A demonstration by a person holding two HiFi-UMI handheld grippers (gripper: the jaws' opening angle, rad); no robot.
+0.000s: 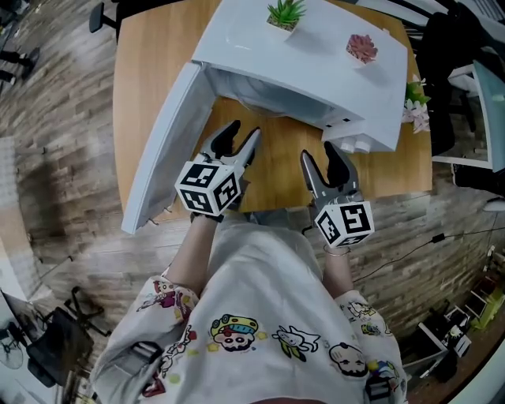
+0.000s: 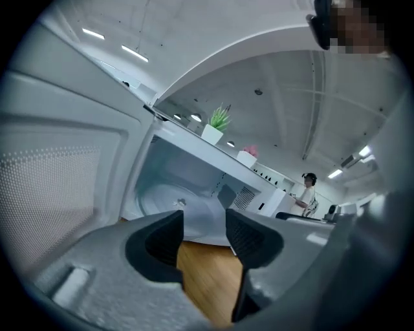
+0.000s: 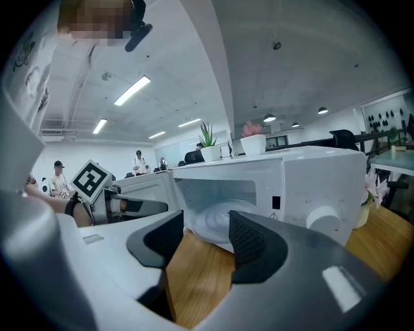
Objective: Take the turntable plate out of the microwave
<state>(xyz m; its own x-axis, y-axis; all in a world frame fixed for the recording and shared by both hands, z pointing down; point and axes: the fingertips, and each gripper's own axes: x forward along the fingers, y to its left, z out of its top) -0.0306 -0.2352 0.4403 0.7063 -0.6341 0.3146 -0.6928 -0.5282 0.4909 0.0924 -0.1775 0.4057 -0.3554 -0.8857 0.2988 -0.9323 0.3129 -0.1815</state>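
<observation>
A white microwave point(image 1: 316, 59) stands on a wooden table point(image 1: 150, 71) with its door point(image 1: 162, 150) swung open to the left. Inside, the clear glass turntable plate point(image 2: 169, 202) lies flat on the cavity floor; it shows too in the right gripper view as the plate point(image 3: 217, 218). My left gripper point(image 1: 239, 136) is open in front of the cavity, a short way from it. My right gripper point(image 1: 323, 159) is open as well, just before the control panel side. Neither holds anything. In the right gripper view the left gripper point(image 3: 139, 205) appears at the left.
A green potted plant point(image 1: 286, 13) and a pink one point(image 1: 362, 47) sit on top of the microwave. The knob point(image 3: 319, 218) is on its front panel. Flowers point(image 1: 414, 99) stand right of it. Office chairs and cables surround the table; people stand far off.
</observation>
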